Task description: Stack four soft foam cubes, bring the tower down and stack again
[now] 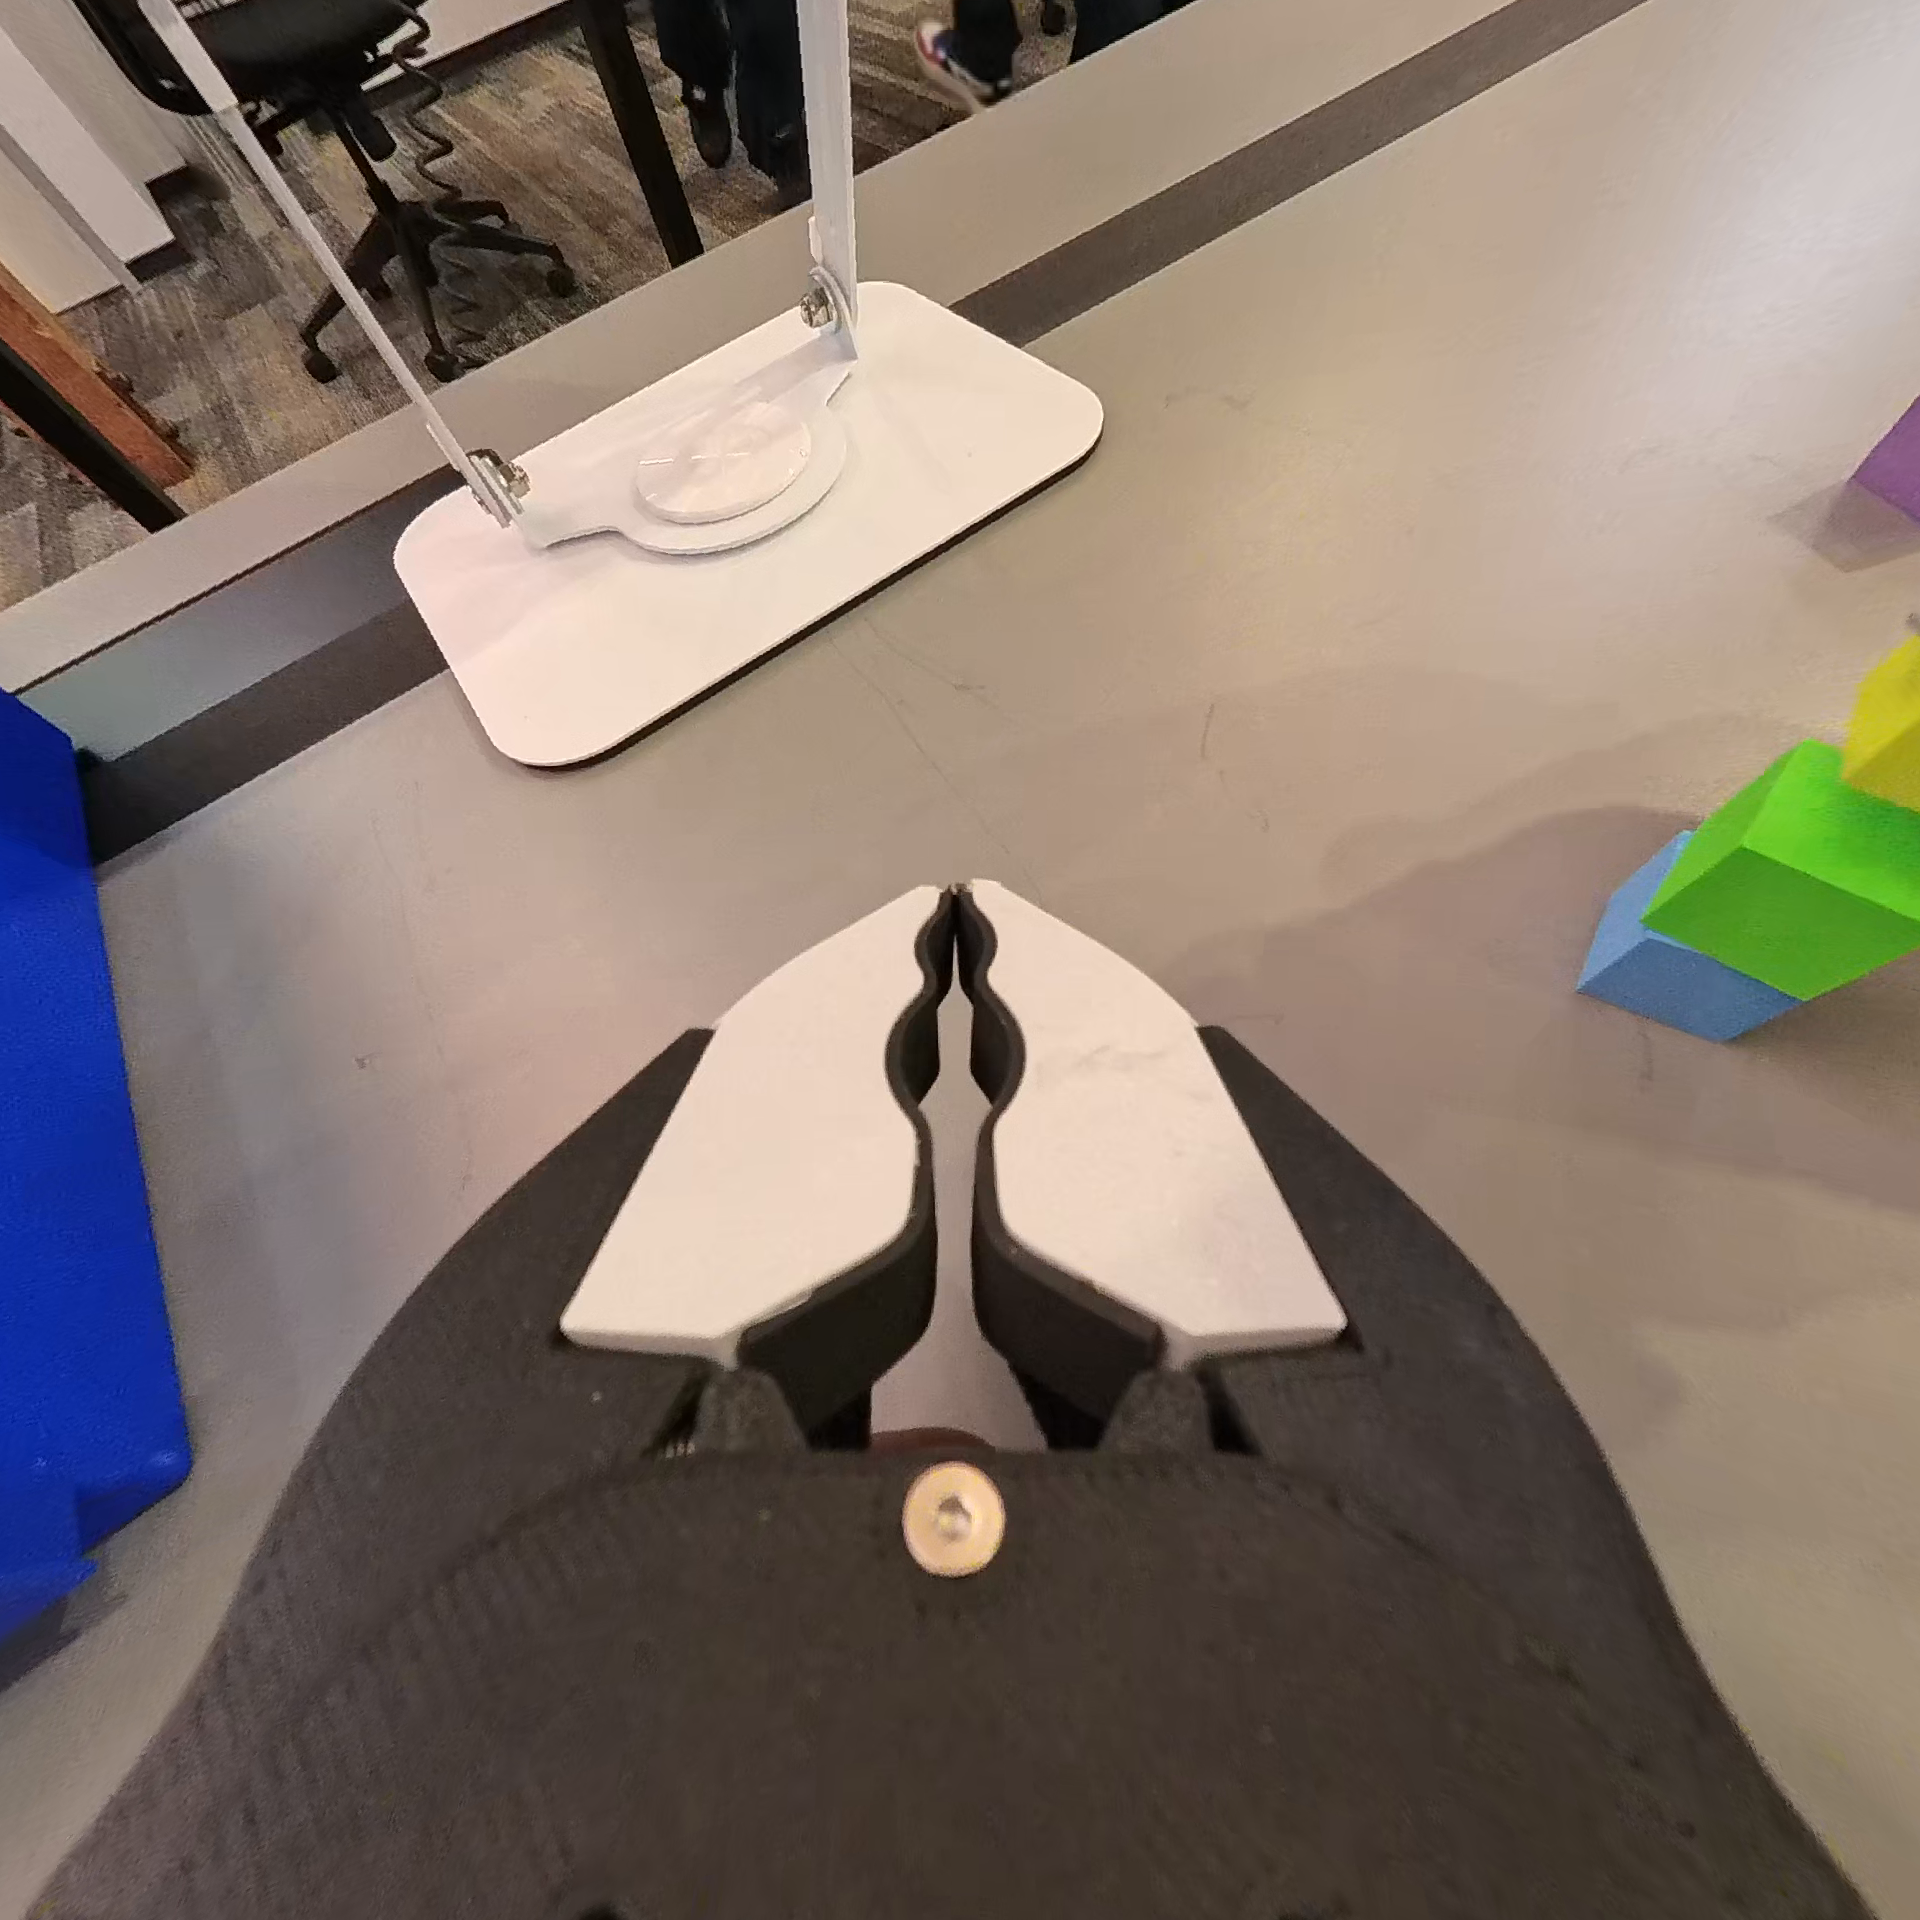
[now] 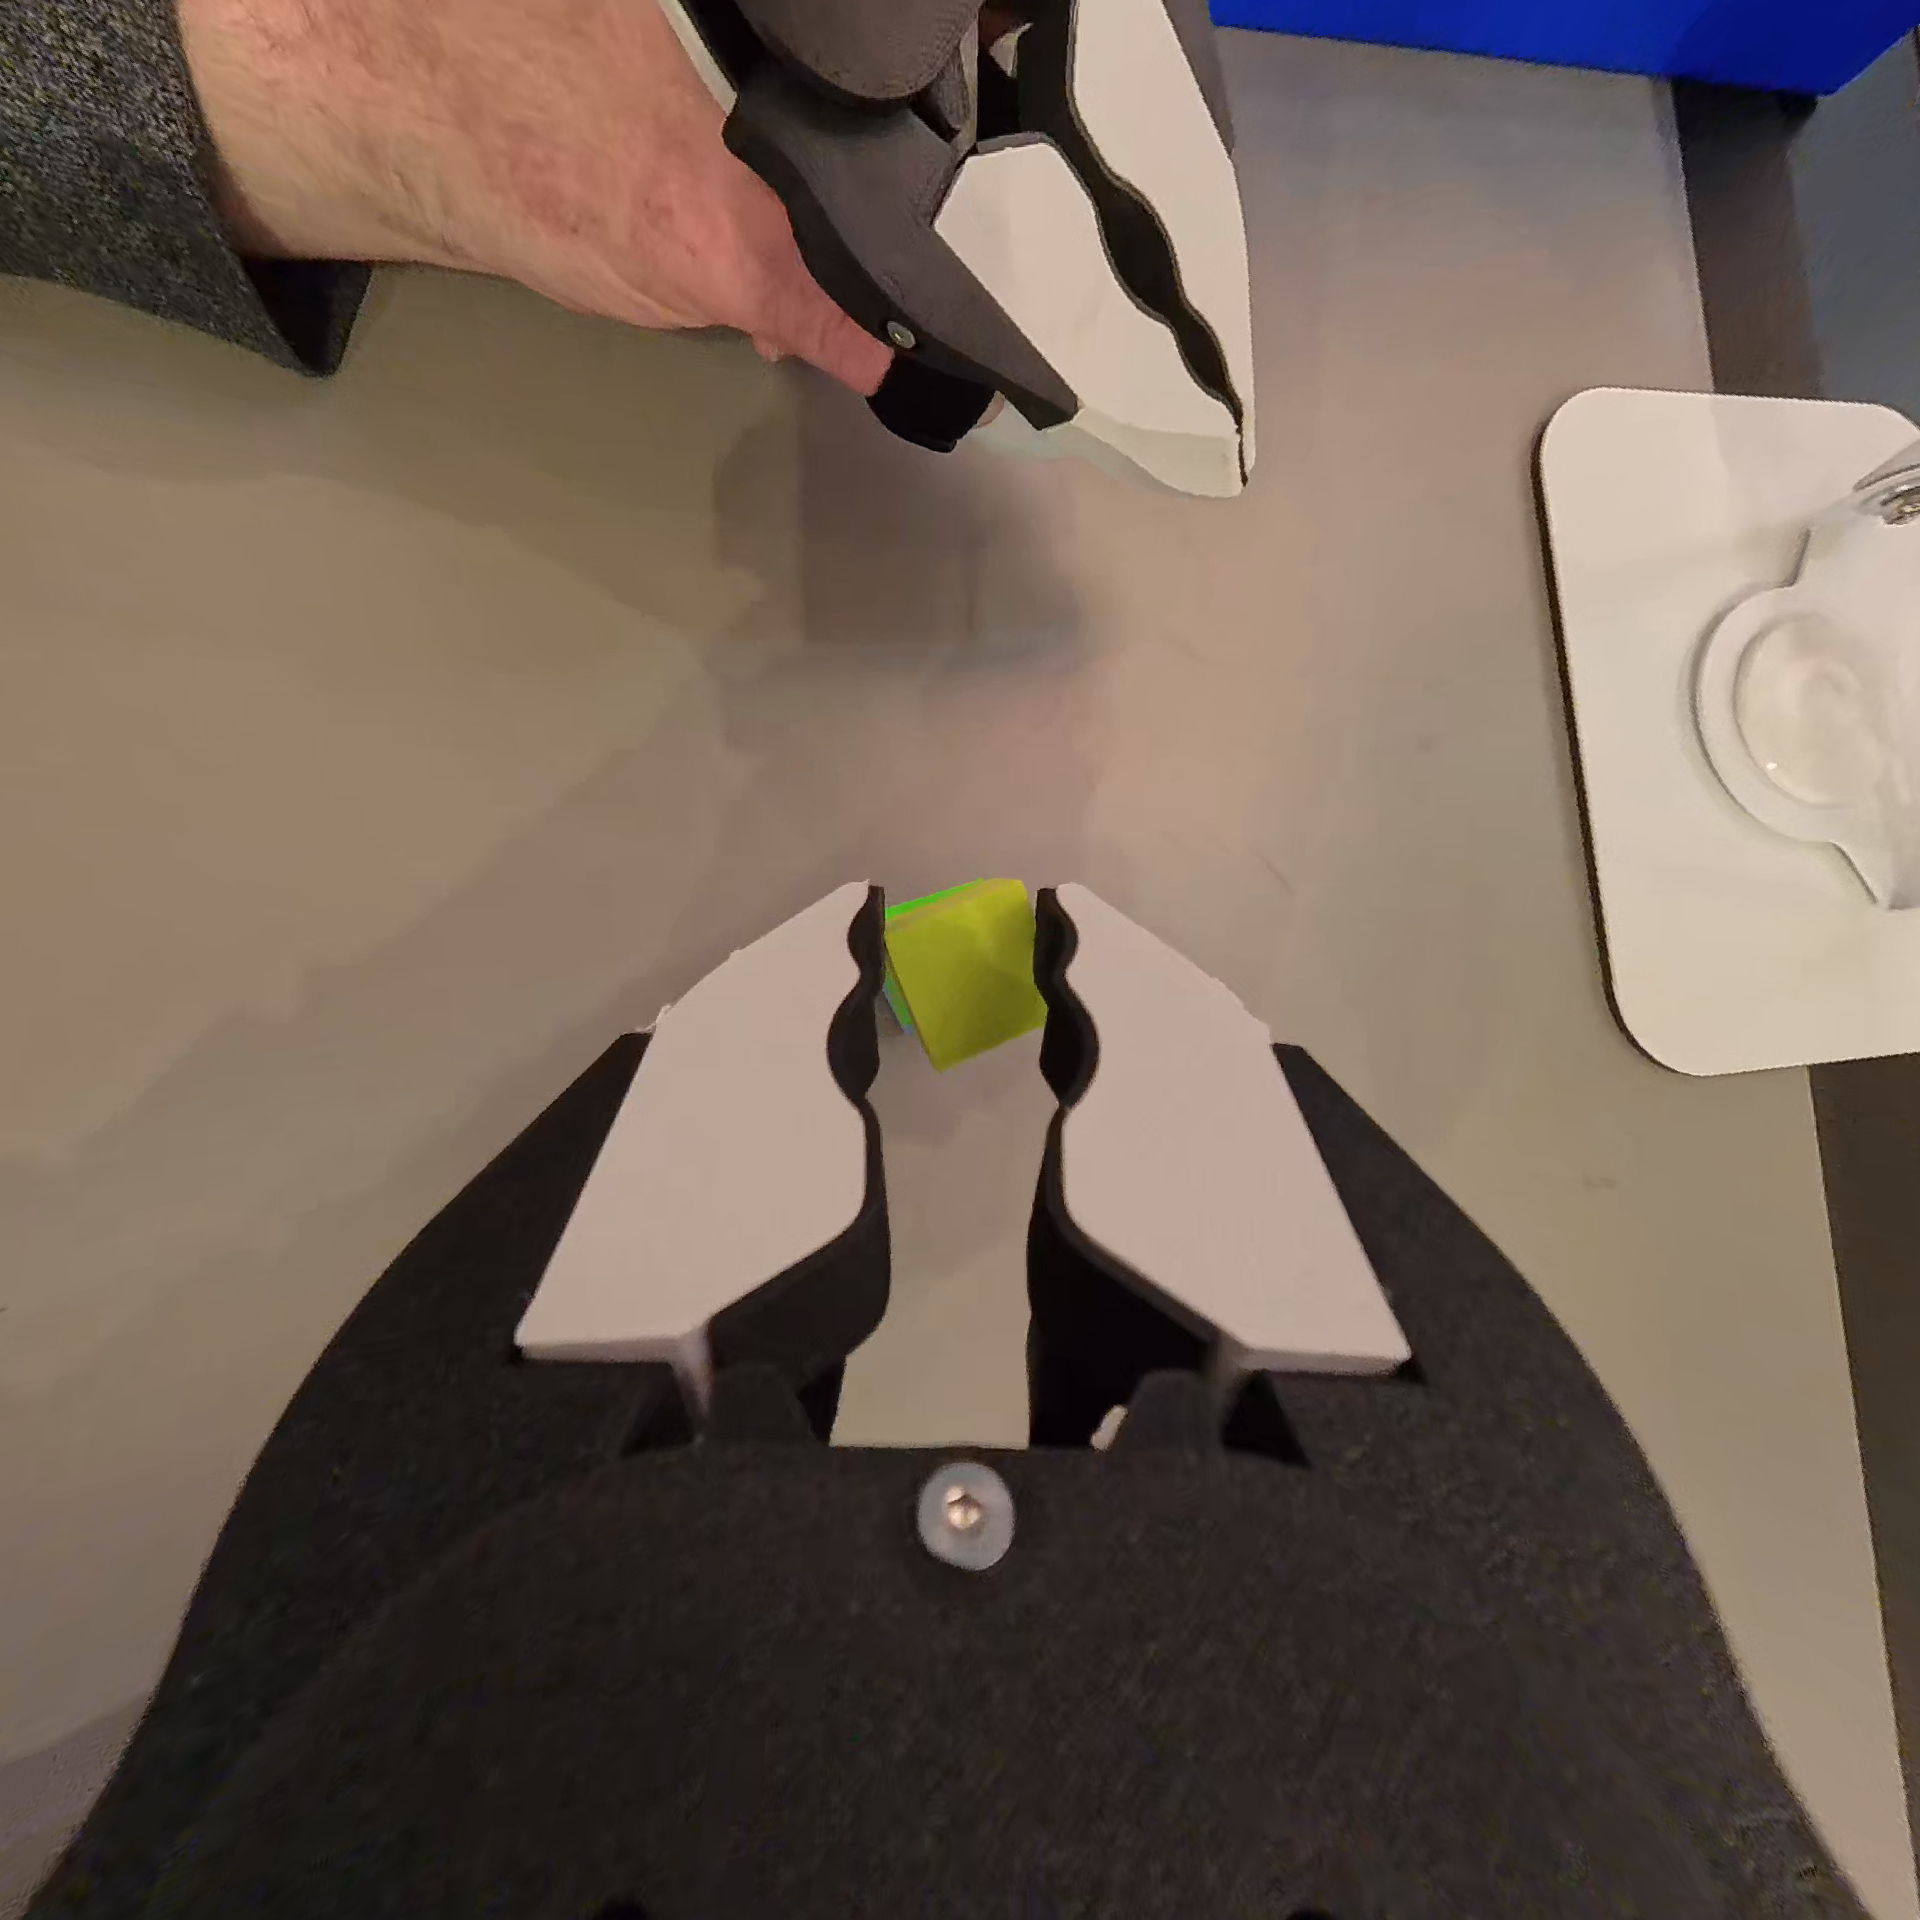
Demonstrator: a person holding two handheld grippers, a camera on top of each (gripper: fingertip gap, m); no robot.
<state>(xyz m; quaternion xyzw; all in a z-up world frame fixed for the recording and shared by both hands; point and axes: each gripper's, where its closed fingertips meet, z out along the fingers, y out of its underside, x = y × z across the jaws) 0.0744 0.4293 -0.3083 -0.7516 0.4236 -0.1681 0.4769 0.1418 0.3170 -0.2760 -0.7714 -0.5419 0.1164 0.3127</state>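
1. Two grippers are over the grey table [image 1: 1351,520]; the left gripper [image 1: 956,891] has its fingers fully closed, tips touching, with nothing between them
2. The right gripper [image 2: 956,914] is partly open around a yellow cube [image 2: 966,977], and both black pads press on its sides
3. The yellow cube sits tilted on a green cube [image 1: 1808,862], which lies on a light blue cube [image 1: 1662,977] on the table
4. A purple cube [image 1: 1891,468] stands apart, farther back
5. A white stand base [image 1: 727,582] and a blue box [image 1: 62,1143] are near; a person's hand [image 2: 499,166] holds the left gripper
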